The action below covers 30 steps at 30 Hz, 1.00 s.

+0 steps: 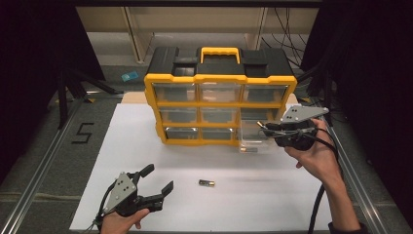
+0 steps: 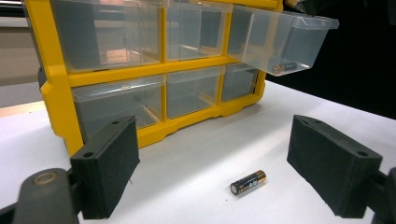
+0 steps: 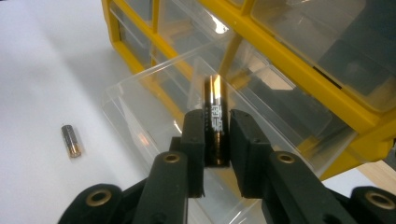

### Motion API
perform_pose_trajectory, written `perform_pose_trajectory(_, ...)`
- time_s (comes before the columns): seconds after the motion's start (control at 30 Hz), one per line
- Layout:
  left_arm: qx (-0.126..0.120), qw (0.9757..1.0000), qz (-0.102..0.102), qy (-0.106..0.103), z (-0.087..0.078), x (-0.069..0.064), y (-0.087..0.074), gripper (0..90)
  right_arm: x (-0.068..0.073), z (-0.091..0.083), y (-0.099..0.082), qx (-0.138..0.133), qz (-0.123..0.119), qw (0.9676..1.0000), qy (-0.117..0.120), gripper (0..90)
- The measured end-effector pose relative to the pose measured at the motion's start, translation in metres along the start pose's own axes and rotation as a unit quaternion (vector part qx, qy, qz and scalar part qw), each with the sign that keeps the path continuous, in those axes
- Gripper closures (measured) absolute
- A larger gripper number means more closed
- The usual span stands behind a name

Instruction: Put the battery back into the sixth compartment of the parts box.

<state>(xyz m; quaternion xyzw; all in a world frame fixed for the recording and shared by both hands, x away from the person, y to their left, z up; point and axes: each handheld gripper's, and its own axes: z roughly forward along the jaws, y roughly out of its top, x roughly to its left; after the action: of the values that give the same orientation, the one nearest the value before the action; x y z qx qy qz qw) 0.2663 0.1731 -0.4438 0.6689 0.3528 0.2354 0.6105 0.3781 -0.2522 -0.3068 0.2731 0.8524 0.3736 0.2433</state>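
your right hand-held gripper (image 3: pixel 217 140) is clenched on a battery (image 3: pixel 215 116), pads pressing both sides, one end sticking out past the jaws. you hold it over the pulled-out clear drawer (image 3: pixel 154 93) at the right end of the yellow organizer (image 1: pixel 220 105), middle row by the left gripper view. in the high view the right hand-held gripper (image 1: pixel 265 127) sits just above that drawer (image 1: pixel 253 141), battery tip pointing left. one battery already lies inside the drawer (image 2: pixel 285 42), near its front wall (image 2: pixel 284 68).

your left hand-held gripper (image 2: pixel 212 163) is released, jaws wide apart, nothing between the pads. it sits low over the white tabletop (image 1: pixel 195 204) at front left (image 1: pixel 158 179), aimed at the organizer. a loose battery (image 2: pixel 248 182) lies flat on the tabletop just ahead of those jaws, touching neither. same one in the high view (image 1: pixel 206 183), well apart from the drawer, and in the right gripper view at left (image 3: pixel 71 140).
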Motion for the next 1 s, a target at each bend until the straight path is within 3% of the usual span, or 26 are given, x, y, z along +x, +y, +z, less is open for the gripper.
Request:
perform_pose_trajectory(0.2, 0.000, 1.0000, 0.000, 0.000, 0.000, 0.000, 0.000, 16.1, 0.004, -0.011, 0.008, -0.021, 0.003, 0.9997, -0.016, 66.8)
perform_pose_trajectory(0.43, 0.000, 1.0000, 0.000, 0.000, 0.000, 0.000, 0.000, 16.1, 0.011, -0.015, 0.016, -0.043, -0.002, 0.9990, -0.010, 57.1)
perform_pose_trajectory(0.63, 0.000, 1.0000, 0.000, 0.000, 0.000, 0.000, 0.000, 16.1, 0.028, -0.012, 0.025, -0.062, -0.015, 0.9978, 0.018, 43.9)
perform_pose_trajectory(0.7, 0.000, 1.0000, 0.001, 0.000, 0.000, 0.000, 0.000, 16.1, 0.041, -0.009, 0.031, -0.071, -0.022, 0.9966, 0.034, 38.9)
perform_pose_trajectory(1.0, 0.000, 1.0000, 0.001, 0.001, 0.000, 0.000, 0.000, 16.1, 0.072, 0.010, 0.039, -0.058, -0.048, 0.9942, 0.076, 33.7)
